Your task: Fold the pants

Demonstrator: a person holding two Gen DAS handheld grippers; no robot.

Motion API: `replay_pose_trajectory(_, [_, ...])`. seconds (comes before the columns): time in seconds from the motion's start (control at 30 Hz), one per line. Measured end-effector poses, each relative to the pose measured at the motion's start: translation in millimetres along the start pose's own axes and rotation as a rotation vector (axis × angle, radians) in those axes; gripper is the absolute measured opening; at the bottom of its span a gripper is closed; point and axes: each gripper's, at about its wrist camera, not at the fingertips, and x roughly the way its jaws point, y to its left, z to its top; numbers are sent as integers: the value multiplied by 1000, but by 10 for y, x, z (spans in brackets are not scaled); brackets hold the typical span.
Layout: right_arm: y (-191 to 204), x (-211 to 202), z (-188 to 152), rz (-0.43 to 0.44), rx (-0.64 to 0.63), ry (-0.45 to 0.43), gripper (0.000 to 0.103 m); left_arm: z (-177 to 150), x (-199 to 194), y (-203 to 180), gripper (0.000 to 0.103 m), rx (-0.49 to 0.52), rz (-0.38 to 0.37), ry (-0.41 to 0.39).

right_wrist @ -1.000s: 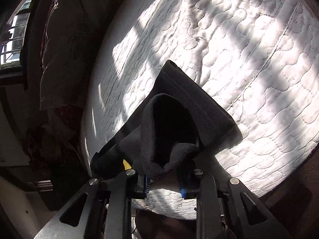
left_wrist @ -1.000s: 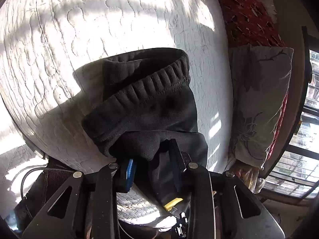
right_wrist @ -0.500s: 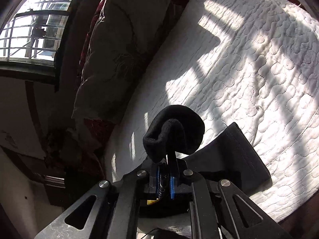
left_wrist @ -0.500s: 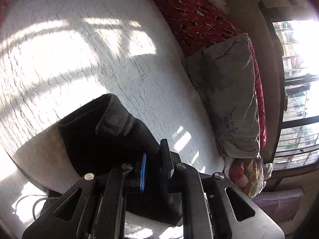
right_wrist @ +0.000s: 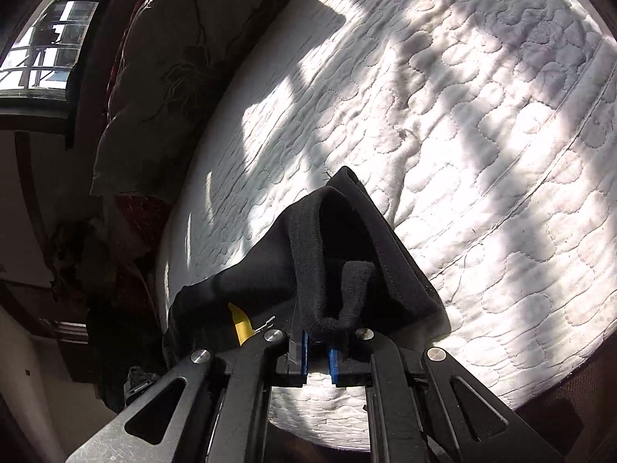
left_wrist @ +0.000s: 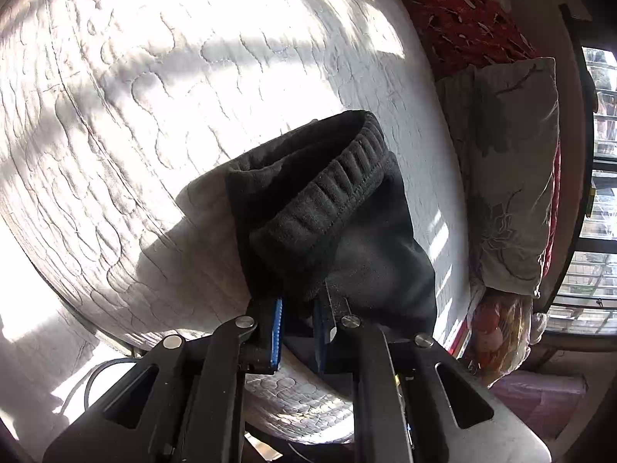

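Sunlight and window-bar shadows stripe a white quilted mattress (left_wrist: 162,88) in the left wrist view, where black pants (left_wrist: 339,223) lie bunched near the mattress's near edge. Their ribbed waistband (left_wrist: 327,193) faces the camera, folded over the darker fabric beneath. The left gripper (left_wrist: 299,308) pinches the lower hem of that bundle, its blue-padded jaws drawn narrow on the cloth after closing in the last second. To the right, a grey embroidered pillow (left_wrist: 513,177) leans against a red patterned blanket (left_wrist: 455,11), with a barred window (left_wrist: 597,193) beyond it and a clear plastic bag (left_wrist: 501,332) of reddish items at the pillow's foot. A dark cable (left_wrist: 96,378) curls on the floor at lower left.

From the right wrist view, the same mattress (right_wrist: 462,135) fills the frame, with the pants (right_wrist: 339,254) heaped at its near edge, one stitched panel rising to a point and a fleecy inner fold curled beneath. The right gripper (right_wrist: 318,347) clamps that fleecy fold, jaws narrow on the fabric, which hides the pad tips. A yellow tag (right_wrist: 241,324) shows just left of the grip. The pillow (right_wrist: 166,69) and the window (right_wrist: 50,38) stand at upper left, well apart from the pants.
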Motion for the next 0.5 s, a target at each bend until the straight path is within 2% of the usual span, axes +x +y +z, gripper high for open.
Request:
replay_pose_trajectory(0.17, [-69, -19, 21, 11, 24, 3, 11, 41, 22, -57, 10, 17, 26, 5])
replay_pose_trajectory(0.3, [-22, -16, 42, 17, 19, 9, 11, 40, -127, -124, 10, 16, -19, -18])
replay_pose_trajectory(0.37, [-5, -84, 55, 76, 23, 6, 10, 44, -236, -125, 10, 29, -31, -39])
replay_pose_trajectory(0.43, [-12, -127, 62, 99, 24, 20, 11, 51, -260, -40, 10, 28, -12, -39])
replay_pose_trajectory(0.5, [-69, -118, 26, 80, 24, 43, 11, 77, -176, 83, 10, 1, 30, -19])
